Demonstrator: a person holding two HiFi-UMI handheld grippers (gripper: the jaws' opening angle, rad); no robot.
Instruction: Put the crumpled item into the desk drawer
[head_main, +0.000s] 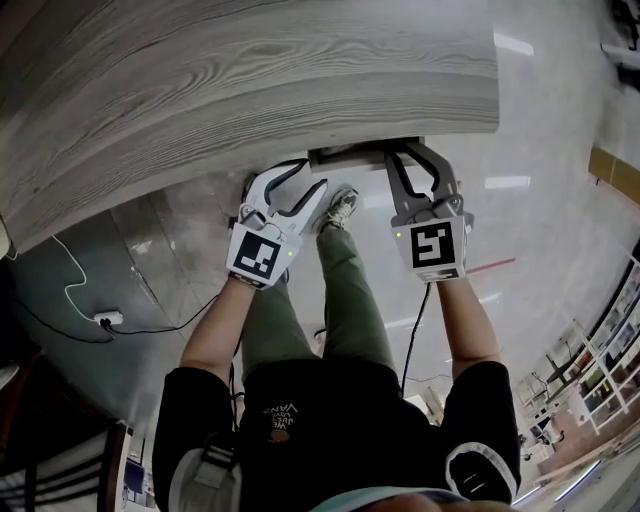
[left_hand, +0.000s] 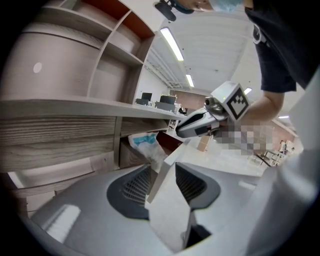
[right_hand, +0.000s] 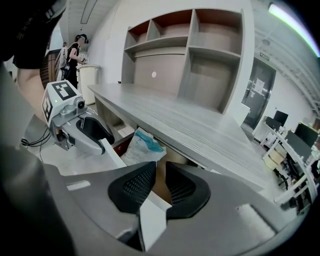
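Observation:
The crumpled item, a white and teal bag (left_hand: 145, 142) (right_hand: 140, 147), lies inside the partly open drawer under the desk top (head_main: 250, 80). In the head view the desk hides the bag, and only the drawer front (head_main: 350, 156) shows past the edge. My left gripper (head_main: 310, 178) (left_hand: 160, 182) is shut on the left part of the pale drawer front (left_hand: 167, 215). Further right, my right gripper (head_main: 405, 152) (right_hand: 159, 186) is shut on the same panel (right_hand: 151, 220). Each gripper view also shows the other gripper alongside.
An open shelf unit (right_hand: 200, 45) stands on the back of the desk. My legs and a shoe (head_main: 340, 207) are under the drawer. A power strip with a white cable (head_main: 105, 320) lies on the floor at left. A person (right_hand: 75, 50) stands far off.

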